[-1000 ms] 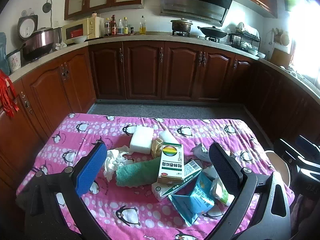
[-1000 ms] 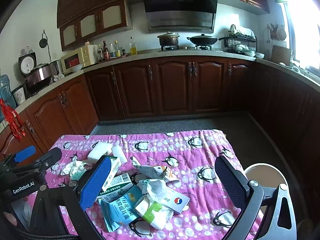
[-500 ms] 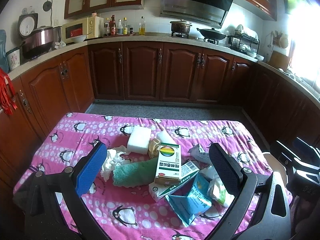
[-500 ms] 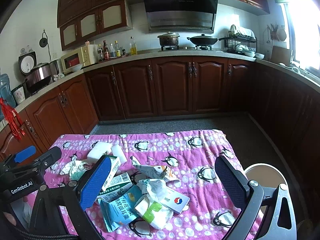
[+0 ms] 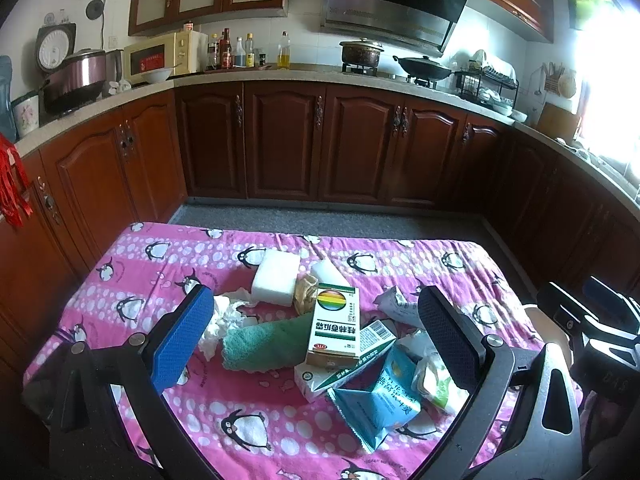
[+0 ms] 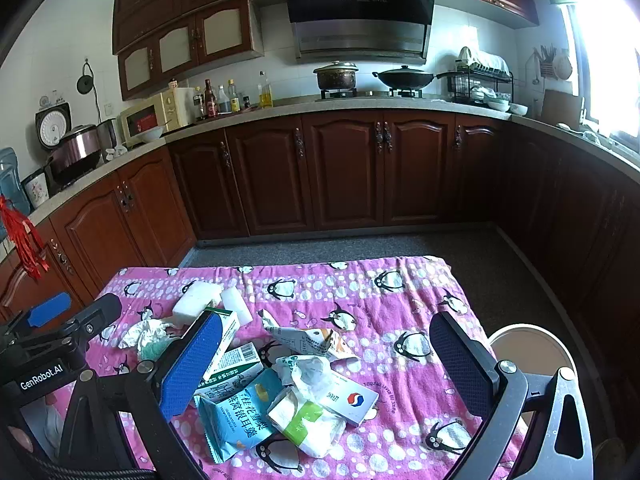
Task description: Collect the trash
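Note:
A heap of trash lies on the pink penguin tablecloth (image 5: 152, 272): a white and green medicine box (image 5: 334, 326), a green cloth (image 5: 264, 340), crumpled tissue (image 5: 224, 316), a white foam block (image 5: 276, 278) and a torn blue carton (image 5: 380, 396). In the right wrist view I see the blue carton (image 6: 236, 416), a green and white wrapper (image 6: 306, 420), a white box with a red and blue logo (image 6: 352, 398) and a torn paper carton (image 6: 308, 338). My left gripper (image 5: 316, 344) is open above the heap. My right gripper (image 6: 324, 364) is open above it too. Both are empty.
A round white bin (image 6: 528, 350) stands off the table's right edge. The left gripper's body (image 6: 48, 352) shows at the left of the right wrist view. Dark wood cabinets (image 5: 288, 140) ring the room beyond a grey floor (image 6: 360, 248).
The left wrist view has shifted slightly, so the heap sits a little lower and nearer. The right gripper has not moved. Both grippers stay open.

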`<action>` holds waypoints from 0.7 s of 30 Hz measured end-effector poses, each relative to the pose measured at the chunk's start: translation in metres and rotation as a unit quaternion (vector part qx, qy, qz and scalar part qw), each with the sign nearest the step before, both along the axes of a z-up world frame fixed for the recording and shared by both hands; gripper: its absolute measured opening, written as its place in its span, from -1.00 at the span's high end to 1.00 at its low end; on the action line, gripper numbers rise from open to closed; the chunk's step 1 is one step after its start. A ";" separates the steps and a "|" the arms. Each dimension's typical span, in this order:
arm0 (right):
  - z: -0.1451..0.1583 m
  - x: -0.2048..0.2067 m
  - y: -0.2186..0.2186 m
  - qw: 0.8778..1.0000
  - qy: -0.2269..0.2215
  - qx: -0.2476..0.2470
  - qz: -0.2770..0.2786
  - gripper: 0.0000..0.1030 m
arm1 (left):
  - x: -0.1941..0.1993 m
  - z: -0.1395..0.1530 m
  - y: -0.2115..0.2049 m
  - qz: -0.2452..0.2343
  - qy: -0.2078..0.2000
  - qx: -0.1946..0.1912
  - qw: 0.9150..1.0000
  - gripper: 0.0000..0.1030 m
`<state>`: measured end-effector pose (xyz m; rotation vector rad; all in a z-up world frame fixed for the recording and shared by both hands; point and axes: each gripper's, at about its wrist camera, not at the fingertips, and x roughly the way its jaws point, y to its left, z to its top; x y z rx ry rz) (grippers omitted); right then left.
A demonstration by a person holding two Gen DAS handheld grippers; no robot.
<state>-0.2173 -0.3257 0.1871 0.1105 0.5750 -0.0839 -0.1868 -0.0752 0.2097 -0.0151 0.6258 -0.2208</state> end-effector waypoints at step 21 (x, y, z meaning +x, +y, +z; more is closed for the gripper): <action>-0.009 0.001 0.000 1.000 0.003 0.000 -0.003 -0.99 | -0.003 -0.004 -0.002 0.000 -0.002 0.003 1.000 -0.96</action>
